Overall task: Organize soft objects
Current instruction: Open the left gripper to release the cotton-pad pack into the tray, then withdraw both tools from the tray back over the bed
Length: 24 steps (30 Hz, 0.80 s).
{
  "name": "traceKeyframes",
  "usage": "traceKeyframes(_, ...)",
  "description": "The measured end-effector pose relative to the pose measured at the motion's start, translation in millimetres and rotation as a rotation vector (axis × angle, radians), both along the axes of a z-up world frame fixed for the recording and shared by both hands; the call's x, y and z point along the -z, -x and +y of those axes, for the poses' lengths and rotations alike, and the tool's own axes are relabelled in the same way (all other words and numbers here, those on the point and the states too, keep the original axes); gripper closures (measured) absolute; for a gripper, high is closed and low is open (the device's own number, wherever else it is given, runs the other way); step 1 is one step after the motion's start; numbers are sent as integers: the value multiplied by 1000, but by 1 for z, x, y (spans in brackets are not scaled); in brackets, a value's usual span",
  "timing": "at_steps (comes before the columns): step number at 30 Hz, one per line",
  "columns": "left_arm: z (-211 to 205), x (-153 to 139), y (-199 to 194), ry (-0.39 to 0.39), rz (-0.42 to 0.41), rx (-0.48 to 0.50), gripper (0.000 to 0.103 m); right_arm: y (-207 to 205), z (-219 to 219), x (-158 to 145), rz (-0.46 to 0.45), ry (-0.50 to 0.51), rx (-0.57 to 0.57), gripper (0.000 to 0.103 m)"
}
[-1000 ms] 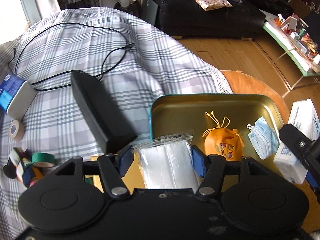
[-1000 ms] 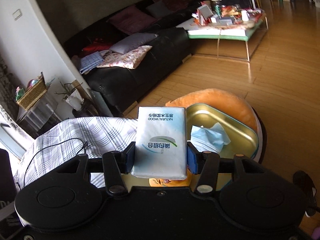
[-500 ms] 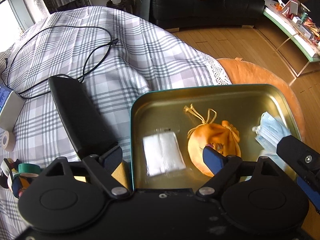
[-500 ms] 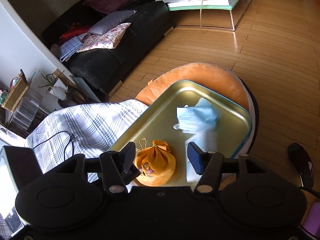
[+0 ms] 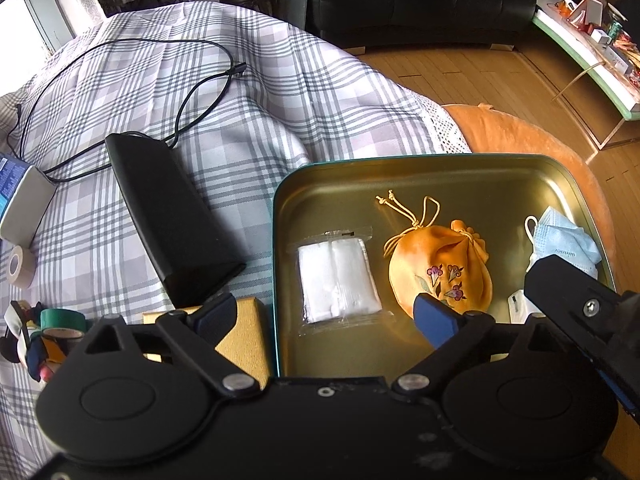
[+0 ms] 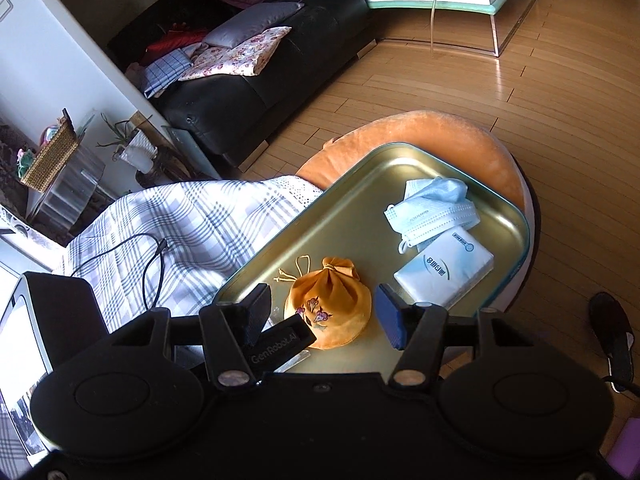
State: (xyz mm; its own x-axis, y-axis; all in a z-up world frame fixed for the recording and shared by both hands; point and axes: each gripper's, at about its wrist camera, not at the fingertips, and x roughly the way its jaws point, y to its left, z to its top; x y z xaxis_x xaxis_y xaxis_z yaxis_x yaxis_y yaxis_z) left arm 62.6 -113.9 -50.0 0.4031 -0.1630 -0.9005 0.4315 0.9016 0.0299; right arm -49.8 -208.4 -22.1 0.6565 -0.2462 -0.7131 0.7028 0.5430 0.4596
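Observation:
A gold metal tray point(image 5: 480, 172) point(image 6: 352, 208) rests on an orange cushion. In it lie a white pack in clear wrap point(image 5: 338, 280), an orange drawstring pouch point(image 5: 436, 264) point(image 6: 332, 300), a blue face mask point(image 5: 560, 248) point(image 6: 432, 208) and a tissue pack point(image 6: 444, 266). My left gripper point(image 5: 326, 316) hovers over the white pack. Its jaws are opening, and nothing is pressed between the pads. My right gripper point(image 6: 324, 312) is open above the pouch and holds nothing. One of its fingers point(image 5: 580, 304) shows at the right of the left wrist view.
On the plaid cloth point(image 5: 280, 80) left of the tray lie a long black box point(image 5: 168, 220), a black cable point(image 5: 192, 92), tape rolls point(image 5: 60, 320) and a yellow box point(image 5: 244, 340). A black sofa point(image 6: 260, 92), wooden floor and a slipper point(image 6: 612, 332) surround the cushion point(image 6: 420, 132).
The left gripper opened and the white pack dropped into the tray. The right gripper opened and the tissue pack now lies in the tray beside the mask.

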Motion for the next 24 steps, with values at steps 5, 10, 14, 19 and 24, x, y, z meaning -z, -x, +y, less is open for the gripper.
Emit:
traceKeyframes(5, 3, -4, 1, 2, -7, -1, 7, 1, 1, 0, -2, -4, 0, 47)
traceKeyframes(10, 10, -12, 0, 14, -14, -9, 7, 4, -3, 3, -26, -36, -1, 47)
traceKeyframes(14, 19, -21, 0, 32, -25, -18, 7, 8, -10, 8, -50, -105, 6, 47)
traceKeyframes(19, 29, -30, -3, 58, -26, -35, 6, 7, -11, 11, -55, -138, -1, 47)
traceKeyframes(24, 39, -38, -1, 66, -44, -49, 6, 7, -9, 10, -49, -124, 4, 47)
